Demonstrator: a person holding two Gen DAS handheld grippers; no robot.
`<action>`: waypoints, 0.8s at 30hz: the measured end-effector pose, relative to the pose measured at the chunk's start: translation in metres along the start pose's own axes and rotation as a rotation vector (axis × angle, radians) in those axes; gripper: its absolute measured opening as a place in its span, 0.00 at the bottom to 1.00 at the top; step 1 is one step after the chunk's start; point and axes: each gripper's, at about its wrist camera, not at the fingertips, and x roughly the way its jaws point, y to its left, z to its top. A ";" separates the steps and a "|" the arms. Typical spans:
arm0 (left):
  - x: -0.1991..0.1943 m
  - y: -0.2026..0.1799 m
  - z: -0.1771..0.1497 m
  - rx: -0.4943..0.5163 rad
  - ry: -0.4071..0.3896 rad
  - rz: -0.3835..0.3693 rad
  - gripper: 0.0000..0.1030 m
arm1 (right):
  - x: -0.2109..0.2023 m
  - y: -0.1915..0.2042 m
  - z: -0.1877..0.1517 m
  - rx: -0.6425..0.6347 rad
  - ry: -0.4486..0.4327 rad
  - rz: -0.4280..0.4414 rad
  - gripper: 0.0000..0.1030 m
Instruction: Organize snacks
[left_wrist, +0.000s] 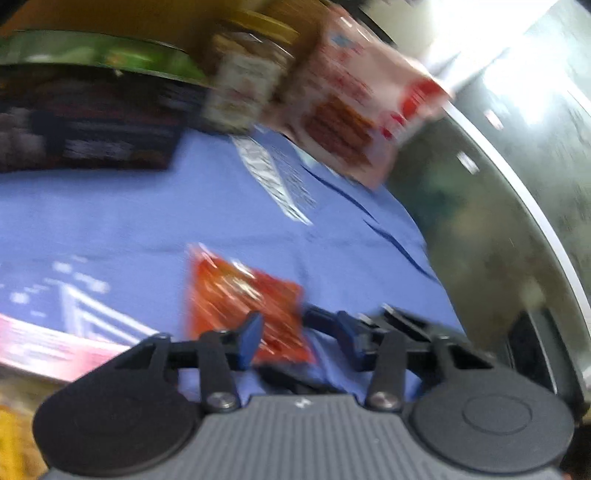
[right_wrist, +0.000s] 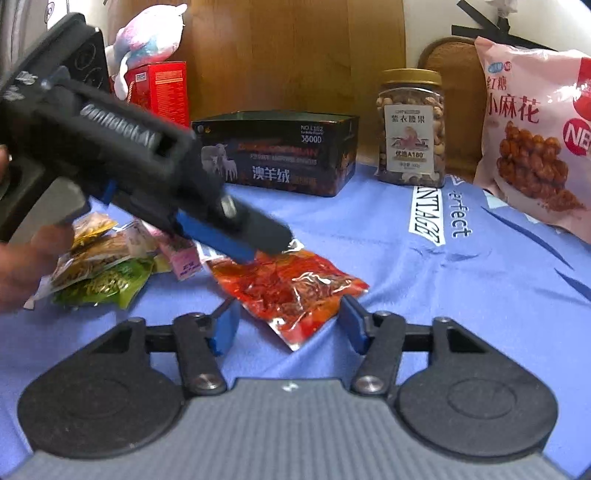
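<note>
Right gripper (right_wrist: 286, 325), nearest: jaws apart, low over the blue cloth (right_wrist: 424, 295), fingertips flanking the near end of the red pouch (right_wrist: 291, 286) without visibly pressing it. Pouch flat on the cloth, roughly mid-surface, foil glossy and crinkled.

Left gripper (right_wrist: 258, 243), entering from the left edge: tips at the far corner of the same pouch; contact not resolvable. In the left wrist view, jaws apart (left_wrist: 295, 332), pouch (left_wrist: 240, 295) lying just ahead between the fingers; frame heavily motion-blurred.

Left of the pouch, toward the left edge: loose pile of small packets (right_wrist: 99, 269), green, yellow and pink, close beside the left gripper.

Far edge of the cloth: dark box (right_wrist: 280, 151), open-topped, likely the container; nut jar (right_wrist: 410, 129) upright beside it; pink bag (right_wrist: 535, 136) leaning at the far right corner.

Risks, as judgement:
- Both grippers converging on one pouch: finger collision, or pouch tugged two ways.
- Slick foil, flat on soft cloth: pinch likely to slip off, or to gather cloth with it.
- Fast left-hand travel, as the blur suggests: overshoot into the packet pile, scattering it.
- Carry toward the box: jar within sweep, liable to be knocked over.
</note>
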 end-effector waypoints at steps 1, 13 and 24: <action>0.005 -0.002 -0.002 -0.008 0.003 -0.023 0.34 | 0.000 0.001 0.000 0.000 -0.002 0.011 0.39; -0.037 0.038 0.020 -0.181 -0.119 0.109 0.69 | -0.007 -0.042 -0.002 0.275 -0.018 0.095 0.13; 0.001 0.049 0.037 -0.277 -0.071 0.034 0.44 | -0.003 -0.088 -0.014 0.621 -0.027 0.244 0.02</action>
